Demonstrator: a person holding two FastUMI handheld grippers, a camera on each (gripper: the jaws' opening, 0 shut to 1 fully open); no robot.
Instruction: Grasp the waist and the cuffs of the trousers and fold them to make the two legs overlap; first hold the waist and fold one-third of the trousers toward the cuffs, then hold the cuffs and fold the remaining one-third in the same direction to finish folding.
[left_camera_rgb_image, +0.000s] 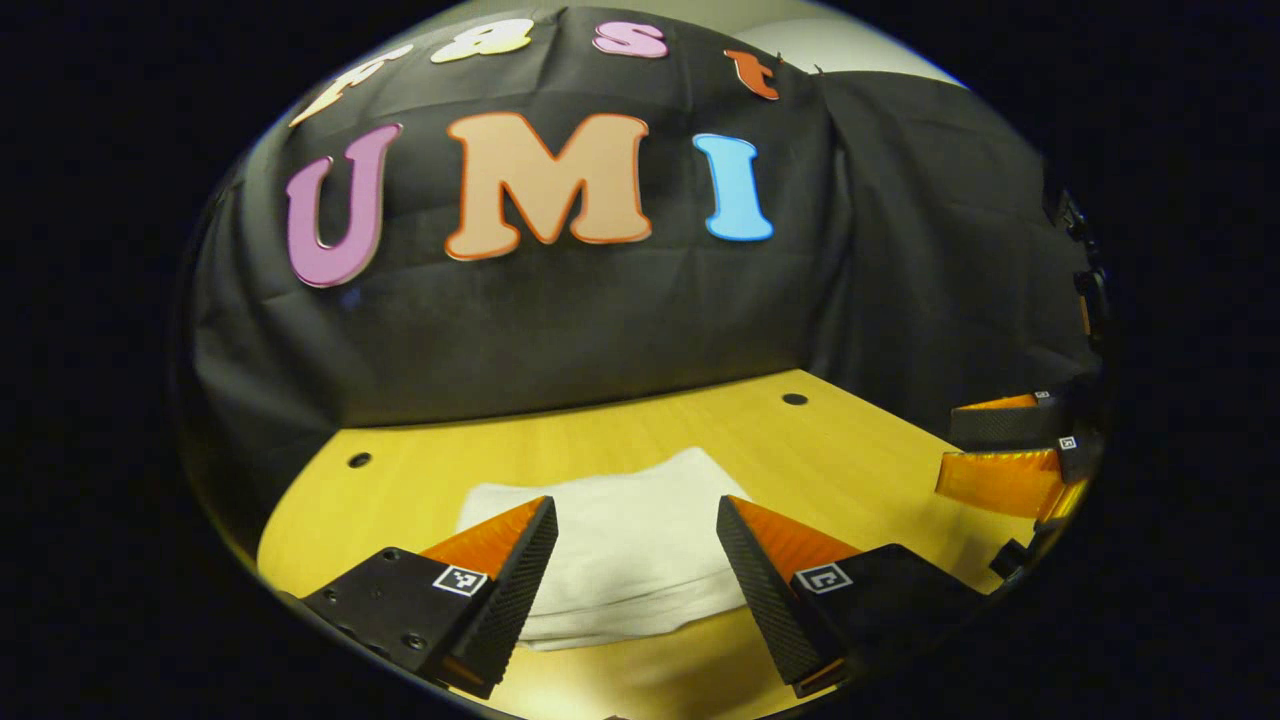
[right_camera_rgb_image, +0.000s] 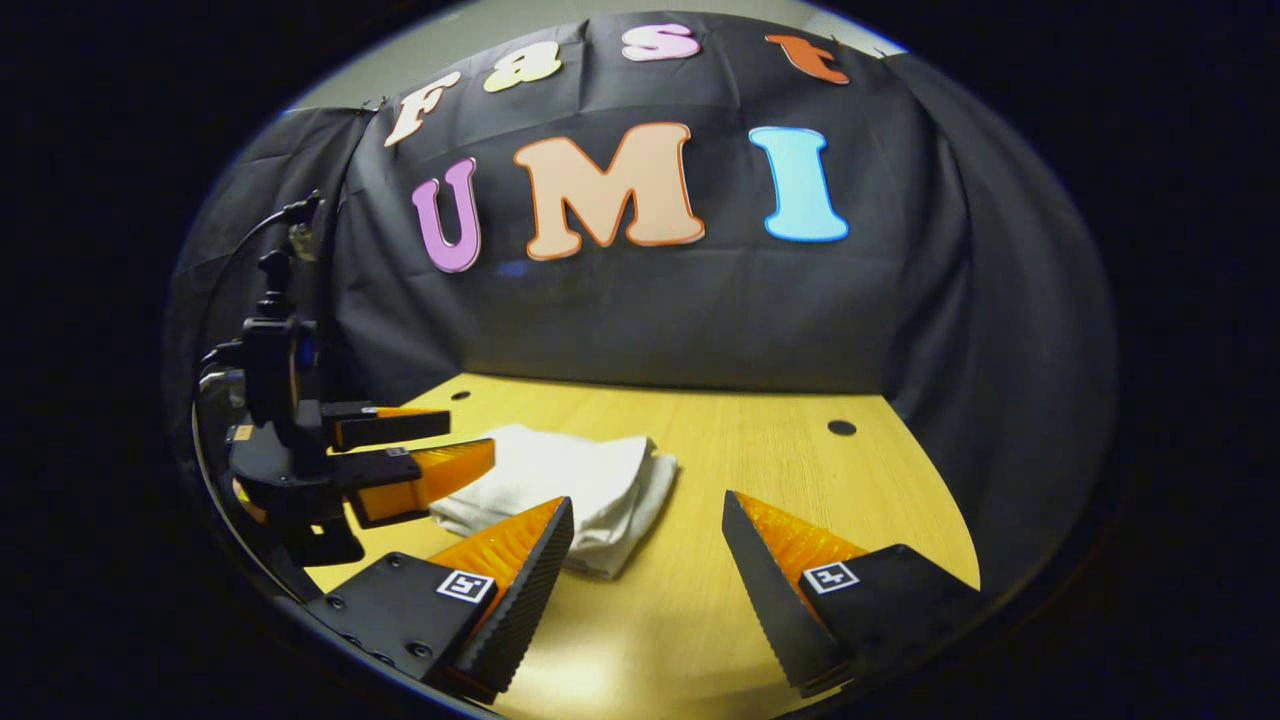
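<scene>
Left gripper view: the left gripper (left_camera_rgb_image: 636, 515) is seen spread wide, nothing held between its fingers, hovering above the table (left_camera_rgb_image: 860, 470). The trousers (left_camera_rgb_image: 625, 545) are seen as a white folded bundle lying flat on the yellow wooden tabletop, straight ahead between the two fingers, not touched by either. Stacked fold layers are visible along the near edge of the bundle. Two dark round holes (left_camera_rgb_image: 795, 399) are seen in the tabletop near its far edge. The far edge is met by a black cloth wall (left_camera_rgb_image: 560, 330), draped with creases; a second cloth panel is hung at the right. A strip of pale room wall is seen above the cloth. At the right border the right gripper (left_camera_rgb_image: 985, 445) is seen from the side, fingers apart, over bare tabletop and well apart from the trousers.

Right gripper view: the right gripper (right_camera_rgb_image: 648, 510) is seen released, fingers wide, over bare wood. The trousers (right_camera_rgb_image: 560, 480) are placed left of centre on the table (right_camera_rgb_image: 780, 470), a folded corner pointing right; the left finger's tip overlaps their near edge in the picture, contact cannot be told. The left gripper (right_camera_rgb_image: 465, 440) is seen at the left with its body and a cable, fingers parted, tips above the bundle's left end. A hole (right_camera_rgb_image: 841, 428) is seen at the right. Black cloth (right_camera_rgb_image: 700, 320) is hung behind and on both sides.
</scene>
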